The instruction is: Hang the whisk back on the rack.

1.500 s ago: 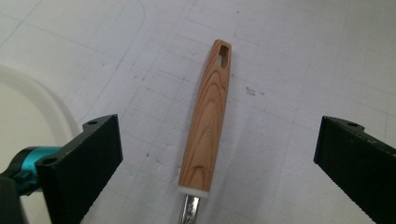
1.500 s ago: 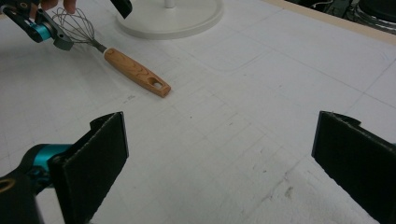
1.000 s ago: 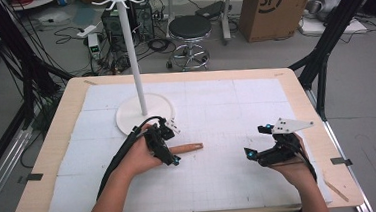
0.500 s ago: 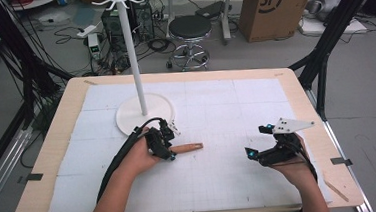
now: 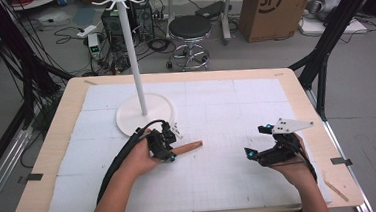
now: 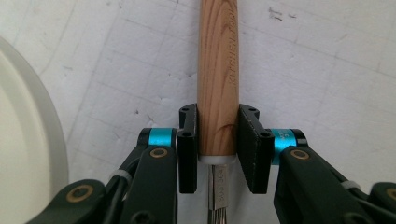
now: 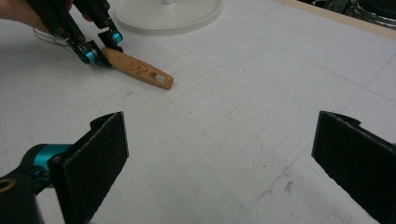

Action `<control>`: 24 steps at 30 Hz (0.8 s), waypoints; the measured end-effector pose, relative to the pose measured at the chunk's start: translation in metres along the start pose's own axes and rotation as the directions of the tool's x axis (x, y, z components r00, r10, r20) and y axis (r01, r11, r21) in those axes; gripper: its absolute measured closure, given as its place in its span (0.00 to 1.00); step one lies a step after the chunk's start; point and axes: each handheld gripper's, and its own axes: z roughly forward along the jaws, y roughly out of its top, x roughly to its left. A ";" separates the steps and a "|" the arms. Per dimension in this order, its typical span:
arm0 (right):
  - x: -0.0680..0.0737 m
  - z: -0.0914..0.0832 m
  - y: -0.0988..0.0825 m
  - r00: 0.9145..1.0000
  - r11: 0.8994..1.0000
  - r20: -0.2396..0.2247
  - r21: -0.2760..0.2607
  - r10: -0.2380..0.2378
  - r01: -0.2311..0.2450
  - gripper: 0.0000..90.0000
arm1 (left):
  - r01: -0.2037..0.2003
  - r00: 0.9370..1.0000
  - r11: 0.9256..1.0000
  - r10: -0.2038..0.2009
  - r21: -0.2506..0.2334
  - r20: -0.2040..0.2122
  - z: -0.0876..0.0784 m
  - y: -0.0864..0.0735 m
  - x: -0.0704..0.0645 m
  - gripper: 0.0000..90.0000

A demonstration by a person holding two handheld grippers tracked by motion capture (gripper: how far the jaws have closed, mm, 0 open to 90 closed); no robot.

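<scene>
Handle (image 6: 217,74) – pale grained wood, slotted – lying flat

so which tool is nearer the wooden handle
Left. The left tool is shut on the wooden handle at its metal end; the right tool hovers open, well off to its right.

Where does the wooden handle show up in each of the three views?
High view: wooden handle at centre, left gripper clamped on it.
Left gripper view: handle runs up from between the jaws.
Right gripper view: handle upper left.
Shared landmark: white round base.
</scene>
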 end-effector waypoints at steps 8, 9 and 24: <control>-0.001 -0.001 0.000 1.000 1.000 0.002 -0.006 0.000 0.000 0.03 | 0.011 0.999 0.993 -0.007 -0.117 0.031 -0.020 -0.003 -0.002 0.79; 0.000 -0.001 0.000 1.000 1.000 0.001 -0.007 0.002 -0.002 0.03 | 0.019 0.999 0.990 -0.014 -0.143 0.037 -0.024 -0.004 -0.002 0.79; 0.000 -0.002 0.000 1.000 1.000 -0.001 -0.008 0.001 -0.001 0.03 | 0.058 0.997 0.888 -0.026 -0.457 0.075 -0.096 -0.019 -0.003 0.80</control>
